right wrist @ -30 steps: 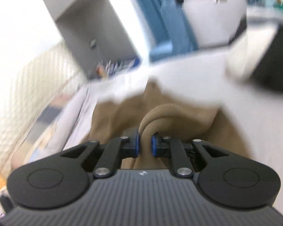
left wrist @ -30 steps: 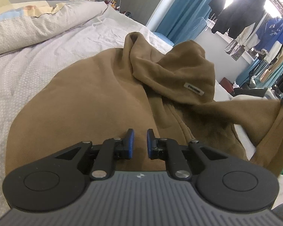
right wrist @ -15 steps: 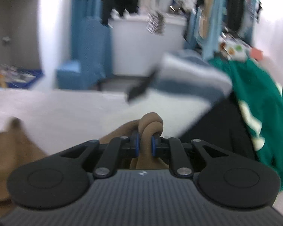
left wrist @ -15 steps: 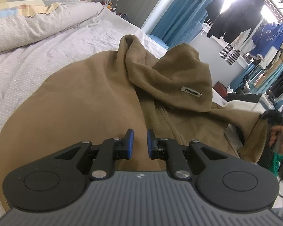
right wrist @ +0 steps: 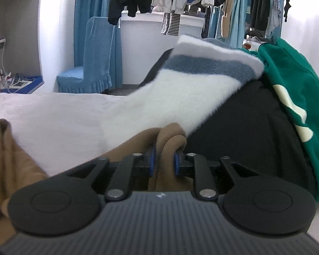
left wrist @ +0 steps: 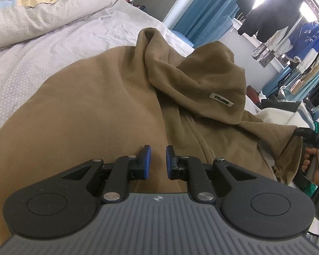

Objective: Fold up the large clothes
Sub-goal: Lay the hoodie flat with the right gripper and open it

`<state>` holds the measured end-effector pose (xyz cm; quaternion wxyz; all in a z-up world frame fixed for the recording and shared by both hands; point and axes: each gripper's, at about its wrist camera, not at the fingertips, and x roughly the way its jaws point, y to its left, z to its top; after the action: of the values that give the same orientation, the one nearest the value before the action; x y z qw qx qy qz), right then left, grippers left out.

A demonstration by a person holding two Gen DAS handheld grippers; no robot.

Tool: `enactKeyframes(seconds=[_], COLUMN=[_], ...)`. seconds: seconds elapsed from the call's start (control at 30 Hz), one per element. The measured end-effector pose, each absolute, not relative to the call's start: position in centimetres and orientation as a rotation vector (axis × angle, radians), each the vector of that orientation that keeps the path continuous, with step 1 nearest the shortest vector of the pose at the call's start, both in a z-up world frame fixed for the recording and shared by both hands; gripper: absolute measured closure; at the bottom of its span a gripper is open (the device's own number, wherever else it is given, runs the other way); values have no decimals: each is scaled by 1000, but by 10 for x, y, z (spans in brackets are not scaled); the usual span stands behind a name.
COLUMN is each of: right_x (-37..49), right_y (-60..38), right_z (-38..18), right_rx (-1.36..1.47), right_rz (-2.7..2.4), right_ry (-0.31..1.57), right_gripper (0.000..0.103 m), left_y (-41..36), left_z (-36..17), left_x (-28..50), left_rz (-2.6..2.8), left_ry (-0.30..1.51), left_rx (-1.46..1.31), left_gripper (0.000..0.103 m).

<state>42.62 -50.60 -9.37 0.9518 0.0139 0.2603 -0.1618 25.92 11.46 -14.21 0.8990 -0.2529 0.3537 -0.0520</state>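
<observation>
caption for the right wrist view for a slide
Right gripper, jaws just opening, with a bunched brown hoodie fold between them beside piled clothes.

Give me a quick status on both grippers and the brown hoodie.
Left gripper open, empty, over the brown hoodie. Right gripper jaws just been opening, hoodie fold between the pads. Clothes pile crowds the right side.

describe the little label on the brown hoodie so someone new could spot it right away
Start at the bed with the pale dotted sheet, where a brown hoodie lies spread out. Its hood is bunched up at the far end. The label is a small pale strip with dark lettering sewn on the hood's right side, the only light patch on the plain brown cloth.
</observation>
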Motion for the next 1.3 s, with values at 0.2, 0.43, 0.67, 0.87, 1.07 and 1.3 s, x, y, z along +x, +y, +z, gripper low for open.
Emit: enactKeyframes(seconds=[0.2,0.43,0.67,0.87,1.07,1.3], right_x=[386,322,256,221,214,204], right_y=[-477,-395,-299,-249,-248,-251], right_z=[-54,13,36,11,-46,-94], right_rx=[71,96,270,299,256,191], right_rz=[-251,-26,233,359,351,304], right_ry=[488,421,493,555,615,703], right_gripper=[21,21,21,21,21,21], left_y=[112,101,82,68,54,39], left_z=[-138,-125,-117,-113,-116,-127], left_x=[251,228,185,150,139,151], left_rz=[-122,-123,-95,-27,41,159], left_ry=[716,695,666,630,611,640], left_rx=[-513,-448,-354,-286,-193,-79], left_gripper=[73,56,53,45,37,36])
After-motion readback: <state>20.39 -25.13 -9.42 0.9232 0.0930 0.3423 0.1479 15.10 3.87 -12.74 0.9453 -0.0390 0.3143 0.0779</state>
